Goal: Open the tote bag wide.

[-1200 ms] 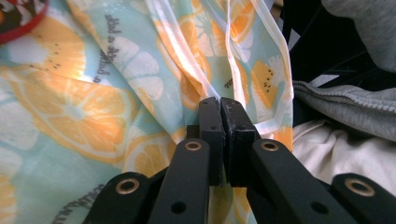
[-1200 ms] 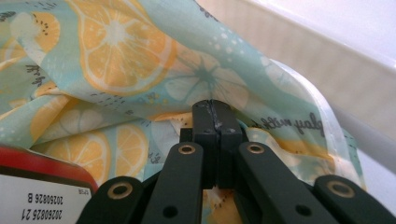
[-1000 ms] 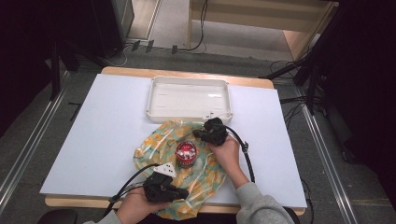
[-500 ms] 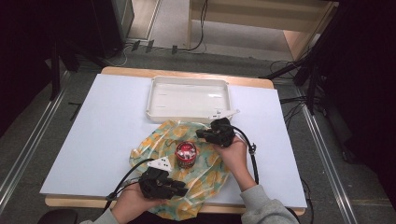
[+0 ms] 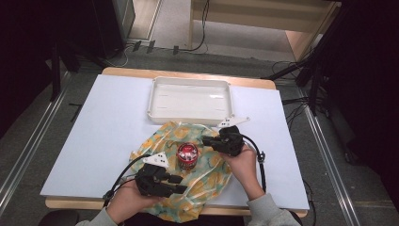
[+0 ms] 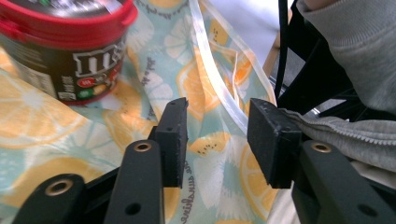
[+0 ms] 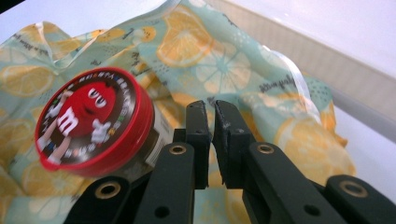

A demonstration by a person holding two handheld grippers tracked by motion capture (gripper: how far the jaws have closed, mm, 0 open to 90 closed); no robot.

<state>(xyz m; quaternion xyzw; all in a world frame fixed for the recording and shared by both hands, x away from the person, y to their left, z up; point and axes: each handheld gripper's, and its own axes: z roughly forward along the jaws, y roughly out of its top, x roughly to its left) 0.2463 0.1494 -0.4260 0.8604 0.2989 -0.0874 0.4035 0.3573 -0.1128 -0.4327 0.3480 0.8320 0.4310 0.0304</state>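
A tub (image 5: 187,154) with a red lid and candy print stands on a cloth (image 5: 164,136) patterned with orange slices. My left gripper (image 5: 181,184) hovers over the cloth's near part, just on the near side of the tub. In the left gripper view its jaws have just been opening; the left gripper (image 6: 217,109) stands open over the cloth (image 6: 46,126) with nothing between the pads, the tub (image 6: 70,51) at upper left. My right gripper (image 5: 207,141) is right of the tub. The right gripper (image 7: 211,107) has just been opening to a narrow gap that holds nothing, beside the tub (image 7: 93,116).
A white tray (image 5: 190,81) lies beyond the cloth at the back of the white table (image 5: 108,132); its wall (image 7: 303,46) runs behind the cloth in the right gripper view. A grey sleeve (image 6: 355,46) and black cables hang at the table's near edge.
The left jaws have opened from nearly shut. The right gripper has drawn back to the right, away from the tub, and its jaws have parted slightly. Both hands have lifted a little.
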